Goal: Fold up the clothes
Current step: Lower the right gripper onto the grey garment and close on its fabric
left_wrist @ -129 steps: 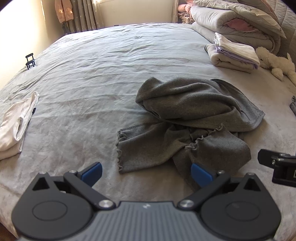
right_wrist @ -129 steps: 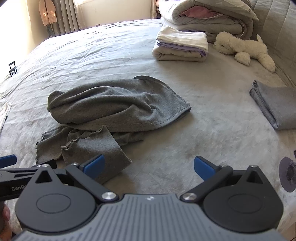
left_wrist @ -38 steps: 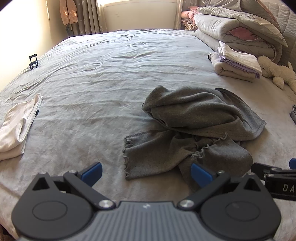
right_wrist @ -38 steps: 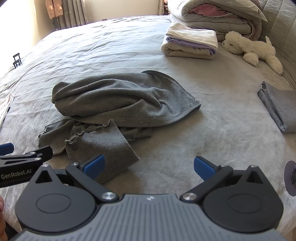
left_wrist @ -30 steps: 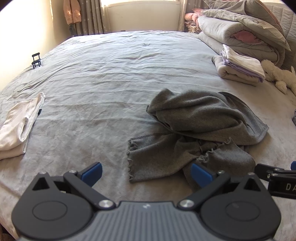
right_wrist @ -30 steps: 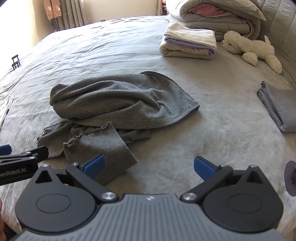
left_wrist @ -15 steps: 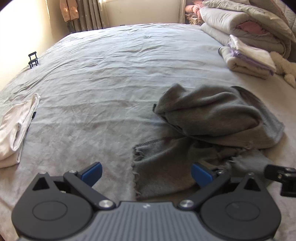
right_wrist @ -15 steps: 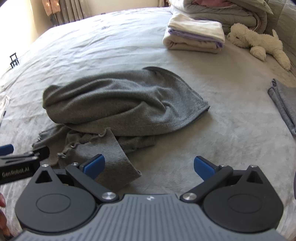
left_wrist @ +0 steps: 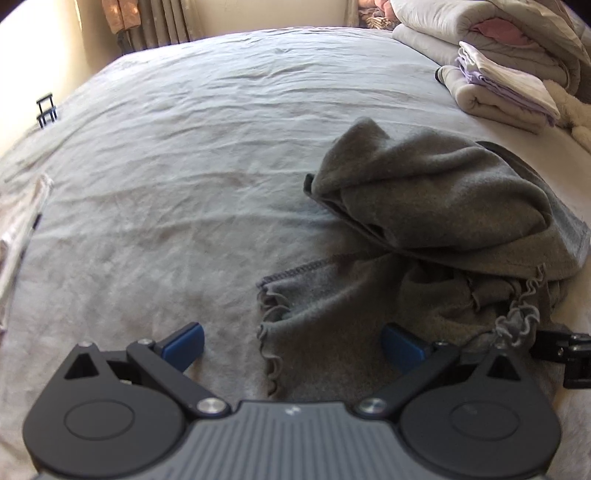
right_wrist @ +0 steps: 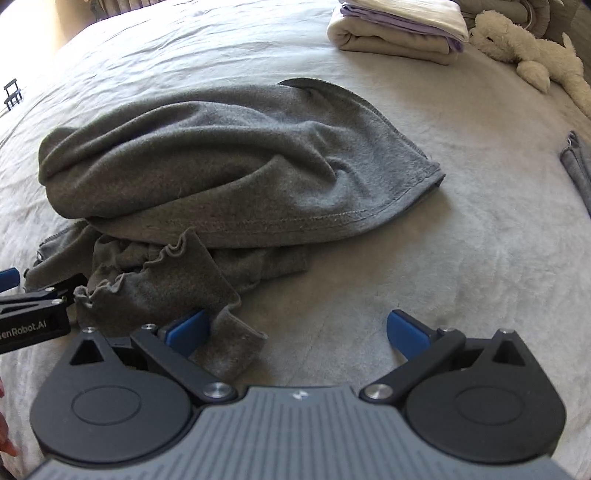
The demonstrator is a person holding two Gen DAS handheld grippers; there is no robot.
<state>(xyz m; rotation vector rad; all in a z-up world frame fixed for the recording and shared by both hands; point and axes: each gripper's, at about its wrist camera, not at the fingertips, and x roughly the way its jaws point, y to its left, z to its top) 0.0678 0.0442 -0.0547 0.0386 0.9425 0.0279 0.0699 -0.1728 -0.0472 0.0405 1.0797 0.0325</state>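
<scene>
The grey garment (left_wrist: 436, 206) lies crumpled on the bed (left_wrist: 184, 147), its bulk bunched toward the right of the left wrist view and a ruffled-edged piece spread flat toward the near edge. The left claw (left_wrist: 293, 345) sits low over the bed with its blue fingertips spread wide; the ruffled hem lies between them, and nothing is gripped. The right claw (right_wrist: 297, 330) is likewise wide open and low, its left blue fingertip (right_wrist: 186, 330) touching a near flap of the garment, its right one over bare sheet. Each claw shows at the edge of the other's view.

The bed wears a wrinkled pale grey sheet. Folded linens (right_wrist: 395, 27) are stacked at the far side, beside a white plush toy (right_wrist: 532, 55), with rolled duvets (left_wrist: 480, 33) behind. A white cloth (left_wrist: 18, 236) lies at the left edge; curtains (left_wrist: 155, 18) hang beyond the bed.
</scene>
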